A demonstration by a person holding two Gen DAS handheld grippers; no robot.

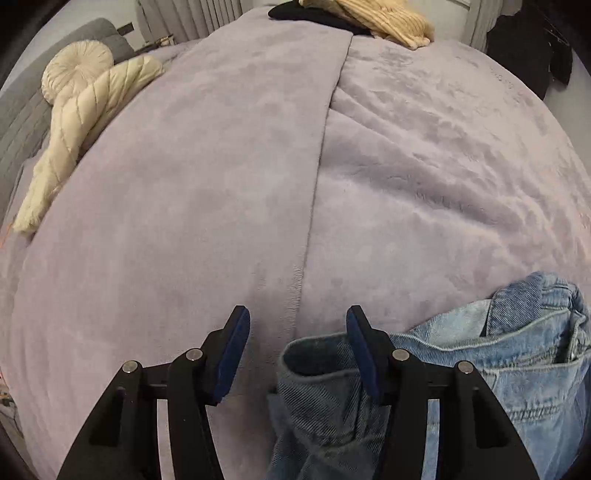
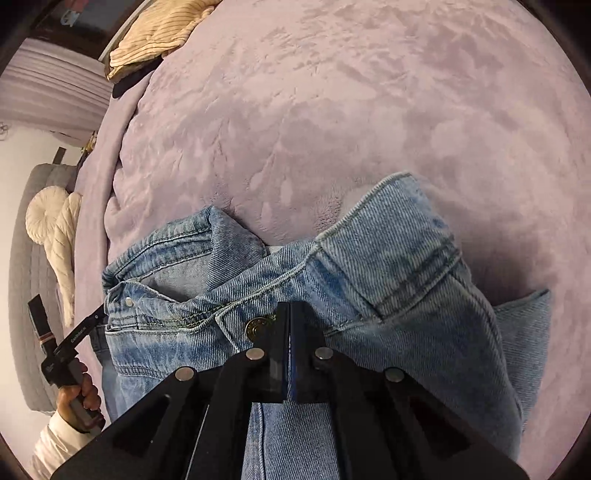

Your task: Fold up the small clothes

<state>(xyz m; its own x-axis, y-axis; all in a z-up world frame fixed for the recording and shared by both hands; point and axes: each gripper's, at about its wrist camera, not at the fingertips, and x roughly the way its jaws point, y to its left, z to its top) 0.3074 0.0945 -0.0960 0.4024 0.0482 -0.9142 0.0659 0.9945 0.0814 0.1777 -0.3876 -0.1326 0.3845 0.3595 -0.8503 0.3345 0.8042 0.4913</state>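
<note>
Light blue jeans point(image 2: 369, 266) lie bunched on a lilac plush blanket point(image 2: 332, 110). My right gripper point(image 2: 290, 314) is shut on the waistband just right of the metal button point(image 2: 256, 326), and the denim rises toward its tips and casts a shadow on the blanket. In the left wrist view the jeans point(image 1: 480, 362) fill the lower right. My left gripper point(image 1: 297, 321) stands open above the blanket at the jeans' left end. Its right finger point(image 1: 360, 343) overlaps a hemmed opening in the denim point(image 1: 317, 354), while its left finger point(image 1: 236, 339) is clear of the cloth.
A cream ribbed knit point(image 1: 388, 18) over a black garment point(image 1: 314, 14) lies at the blanket's far edge. Cream pillows point(image 1: 81, 96) rest against a grey padded headboard point(image 1: 22, 122) on the left. A hand point(image 2: 79, 395) in a white sleeve holds the left gripper's handle.
</note>
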